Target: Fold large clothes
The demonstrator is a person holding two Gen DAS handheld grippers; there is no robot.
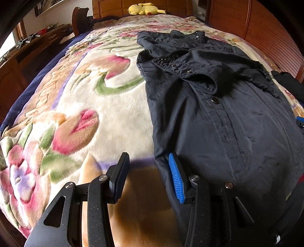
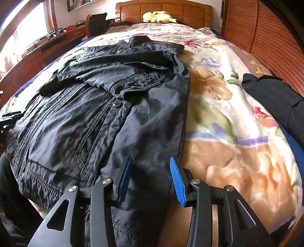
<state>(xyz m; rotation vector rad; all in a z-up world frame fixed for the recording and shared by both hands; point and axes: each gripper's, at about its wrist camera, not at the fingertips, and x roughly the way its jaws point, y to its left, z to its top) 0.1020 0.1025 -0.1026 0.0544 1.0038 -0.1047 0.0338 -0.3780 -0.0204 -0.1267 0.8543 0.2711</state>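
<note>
The jacket (image 1: pixel 218 114) lies on the blanket (image 1: pixel 114 114), a plush toy (image 1: pixel 144 9) beyond, apparently against the headboard (image 2: pixel 163 9).

A bedroom in a home. A wide bed (image 1: pixel 106 106) is filling most of both views, and a plush floral blanket (image 2: pixel 237 121) in cream, pink, green and tan is covering it. A carved wooden headboard (image 2: pixel 163 9) is standing at the far end, with a yellow plush toy (image 2: pixel 158 16) lying against it. A long wooden desk (image 1: pixel 38 45) cluttered with small items is running along the left wall beneath a bright window (image 2: pixel 24 32). Slatted wooden doors (image 2: pixel 266 34), like those of a wardrobe, are lining the right side. A dark jacket (image 2: pixel 106 106) is lying spread on the blanket.
</note>
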